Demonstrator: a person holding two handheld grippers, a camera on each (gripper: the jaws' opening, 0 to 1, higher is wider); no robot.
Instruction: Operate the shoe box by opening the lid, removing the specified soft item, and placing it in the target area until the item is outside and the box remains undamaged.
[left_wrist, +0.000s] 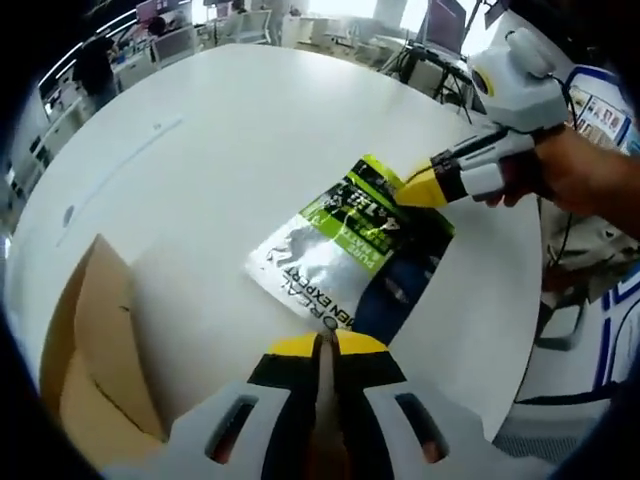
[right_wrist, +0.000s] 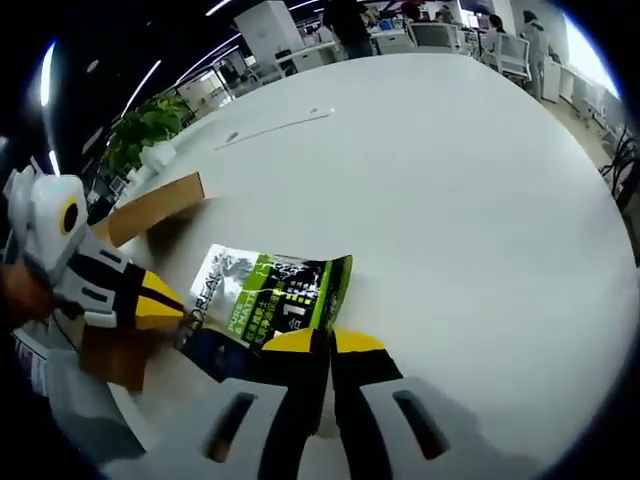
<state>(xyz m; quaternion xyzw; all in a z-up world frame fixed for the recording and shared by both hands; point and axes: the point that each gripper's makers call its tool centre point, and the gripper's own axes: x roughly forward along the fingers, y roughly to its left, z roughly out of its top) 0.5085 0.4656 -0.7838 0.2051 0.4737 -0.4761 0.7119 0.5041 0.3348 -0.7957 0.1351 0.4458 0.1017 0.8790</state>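
A soft foil pouch (left_wrist: 352, 248) lies flat on the white round table (left_wrist: 230, 140), out of the cardboard shoe box (left_wrist: 95, 350), which sits beside it toward the table's near edge in the left gripper view. The pouch is silver at one end, with a bright green panel across its middle and a dark blue patch at one corner; bold dark lettering runs along the silver part and smaller white print sits on the green. Its surface is shiny and a little crinkled.

In the left gripper view, the left tongs (left_wrist: 327, 345) rise from the bottom with their yellow tips pressed together just at the pouch's silver and blue edge; nothing shows between them. Across the pouch, the right tongs (left_wrist: 408, 192) come in from the right in a person's hand (left_wrist: 575, 175), their yellow tip resting on the green far corner of the pouch.

In the right gripper view the same pouch (right_wrist: 270, 300) lies with its green end just in front of the right tongs (right_wrist: 322, 343), whose yellow tips are clenched together at that edge; I cannot tell whether they pinch the foil. The left tongs (right_wrist: 172, 302) reach in from the left, tip at the silver end. The brown box (right_wrist: 150, 210) stands open behind them, near the table's edge, with a potted plant (right_wrist: 145, 125) beyond.
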